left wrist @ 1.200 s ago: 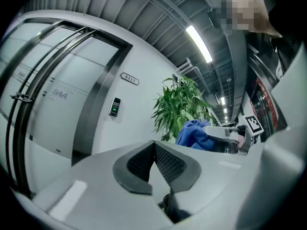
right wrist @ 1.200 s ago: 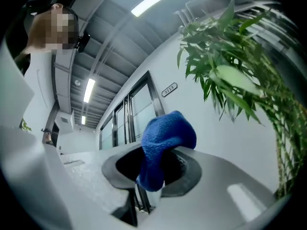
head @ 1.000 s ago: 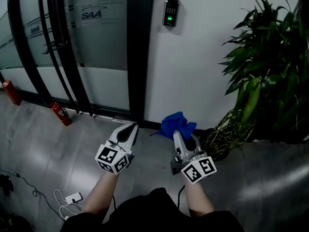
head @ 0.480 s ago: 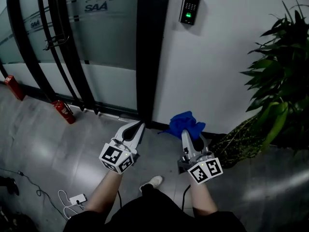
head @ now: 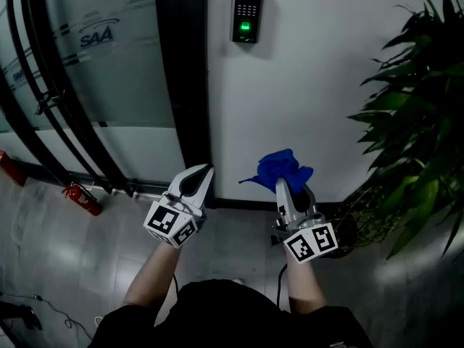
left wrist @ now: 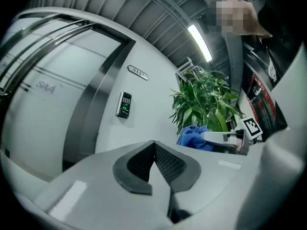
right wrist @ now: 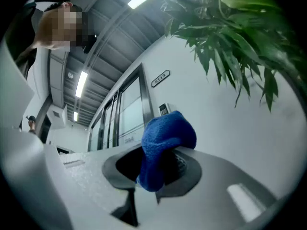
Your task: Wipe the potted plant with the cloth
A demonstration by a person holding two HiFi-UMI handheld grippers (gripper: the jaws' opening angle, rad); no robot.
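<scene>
A tall potted plant (head: 420,122) with long green leaves fills the right side of the head view, its pot (head: 362,223) low beside the wall. My right gripper (head: 288,183) is shut on a bunched blue cloth (head: 281,169), held up in front of the white wall, left of the leaves and apart from them. In the right gripper view the blue cloth (right wrist: 165,145) bulges out between the jaws, with plant leaves (right wrist: 230,37) overhead. My left gripper (head: 204,171) is shut and holds nothing. The left gripper view shows the plant (left wrist: 204,102) and cloth (left wrist: 194,137) to its right.
A white wall (head: 304,100) with a keypad reader (head: 246,13) lit green faces me. A dark door frame (head: 181,85) and frosted glass door (head: 101,71) stand to the left. A red fire extinguisher (head: 81,198) sits on the grey floor at left.
The head view has tilted up and swung: the keypad now sits higher and central, the plant nearer at right. Both grippers have risen slightly, the right still holding the cloth.
</scene>
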